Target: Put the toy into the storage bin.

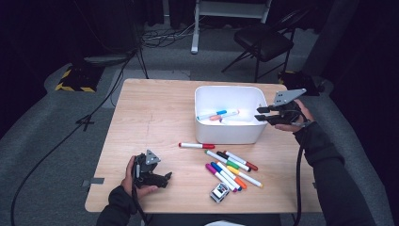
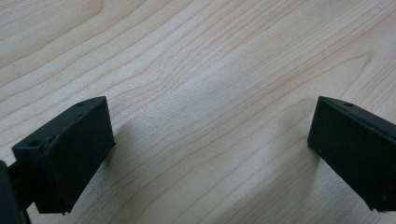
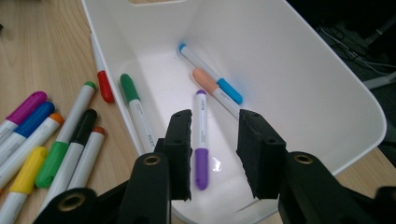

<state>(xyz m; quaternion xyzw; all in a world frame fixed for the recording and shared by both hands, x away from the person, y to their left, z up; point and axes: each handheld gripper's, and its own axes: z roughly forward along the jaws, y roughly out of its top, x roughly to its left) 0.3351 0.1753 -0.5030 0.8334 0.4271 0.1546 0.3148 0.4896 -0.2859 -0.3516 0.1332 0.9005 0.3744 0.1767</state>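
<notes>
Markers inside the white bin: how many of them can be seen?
4. A blue-capped marker and an orange-capped marker lie together farthest in, a purple marker mid-floor, a green marker along a side wall. More may be hidden.

Table (image 1: 150,117): light wood.
On it: white bin (image 1: 230,134) left of right claw (image 1: 263,113); loose markers (image 1: 230,167); small box (image 1: 219,192).

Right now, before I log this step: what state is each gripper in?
Left gripper: open, empty, over bare table.
Right gripper: open, empty, above the white bin.
</notes>
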